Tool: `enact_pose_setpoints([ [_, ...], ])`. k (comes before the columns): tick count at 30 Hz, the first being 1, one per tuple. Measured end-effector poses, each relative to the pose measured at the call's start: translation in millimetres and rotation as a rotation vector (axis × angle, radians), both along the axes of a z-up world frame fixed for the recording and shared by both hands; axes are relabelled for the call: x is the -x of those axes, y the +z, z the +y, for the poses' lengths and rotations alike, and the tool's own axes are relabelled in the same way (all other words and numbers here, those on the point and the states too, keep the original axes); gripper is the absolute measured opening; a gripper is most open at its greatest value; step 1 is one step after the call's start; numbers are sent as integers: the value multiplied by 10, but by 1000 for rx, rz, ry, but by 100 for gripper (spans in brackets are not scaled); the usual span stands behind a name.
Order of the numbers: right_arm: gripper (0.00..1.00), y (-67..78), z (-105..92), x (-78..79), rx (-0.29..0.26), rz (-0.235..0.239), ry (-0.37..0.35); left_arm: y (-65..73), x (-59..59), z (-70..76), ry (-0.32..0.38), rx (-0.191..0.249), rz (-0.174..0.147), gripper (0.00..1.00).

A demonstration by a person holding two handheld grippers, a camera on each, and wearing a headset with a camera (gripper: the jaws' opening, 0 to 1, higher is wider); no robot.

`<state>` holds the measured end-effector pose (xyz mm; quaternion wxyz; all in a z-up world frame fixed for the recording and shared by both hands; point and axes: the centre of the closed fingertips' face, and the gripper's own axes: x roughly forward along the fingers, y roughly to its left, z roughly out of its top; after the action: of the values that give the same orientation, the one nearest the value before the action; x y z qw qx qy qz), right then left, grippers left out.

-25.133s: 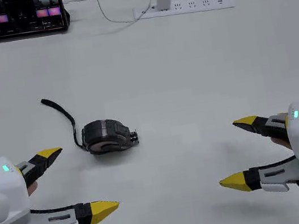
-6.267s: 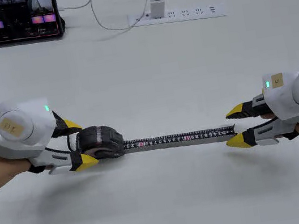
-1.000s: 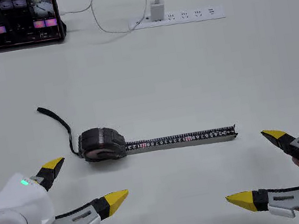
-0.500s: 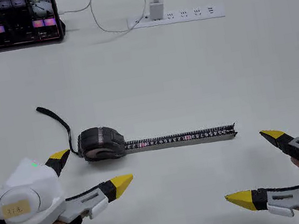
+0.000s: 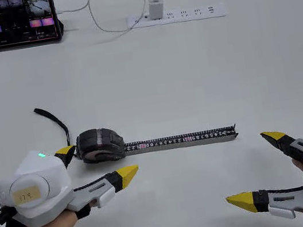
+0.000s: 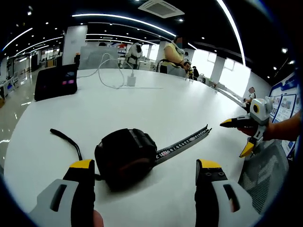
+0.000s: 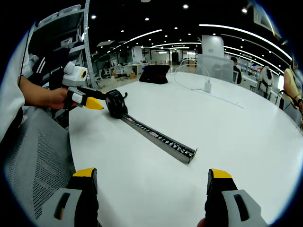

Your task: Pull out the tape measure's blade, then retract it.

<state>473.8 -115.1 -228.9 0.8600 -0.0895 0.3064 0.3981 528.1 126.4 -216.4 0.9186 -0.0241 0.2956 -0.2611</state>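
- Your left gripper has its two jaws spread wide, and there is nothing between them.
- The tape measure sits on the table just in front of this gripper. In the left gripper view its black body lies in the gap ahead of the two yellow tips.
- In the head view, one yellow tip is just beside the end of the tape measure. I cannot tell if it touches.
- A thin black strap curls away from the tape measure, past that same tip.
- The blade is pulled out. It lies flat on the table and runs from the tape measure toward your right gripper.
- Your right gripper also has its jaws spread wide and holds nothing.
- The end of the blade lies out in front of the right gripper, a little apart from its tips.
- The white table stretches far beyond both grippers.
- At the far edge, across from your left gripper, stands a dark screen.
- Beside the screen lies a white power strip with a white plug in it.
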Motion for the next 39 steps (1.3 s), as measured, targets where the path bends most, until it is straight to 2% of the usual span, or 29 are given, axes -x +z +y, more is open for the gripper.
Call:
enact_pose_setpoints([
  [11, 92, -14, 15, 18, -5, 9, 5, -27, -48, 0, 27, 9, -2, 84],
  [18, 89, -15, 17, 14, 4, 14, 21, -24, -72, 8, 69, 36, 0, 84],
  [22, 87, -4, 7, -19, 9, 17, 32, -46, -95, 17, 89, 33, -1, 83],
  [31, 76, 17, -5, -109, 33, 17, 80, -61, -135, 18, 129, 29, -1, 84],
  [32, 75, 13, -11, -123, 43, 15, 89, -53, -137, 6, 133, 38, -2, 84],
  [39, 74, -11, -28, -195, 84, 22, 134, -64, -158, 12, 144, 26, -2, 84],
])
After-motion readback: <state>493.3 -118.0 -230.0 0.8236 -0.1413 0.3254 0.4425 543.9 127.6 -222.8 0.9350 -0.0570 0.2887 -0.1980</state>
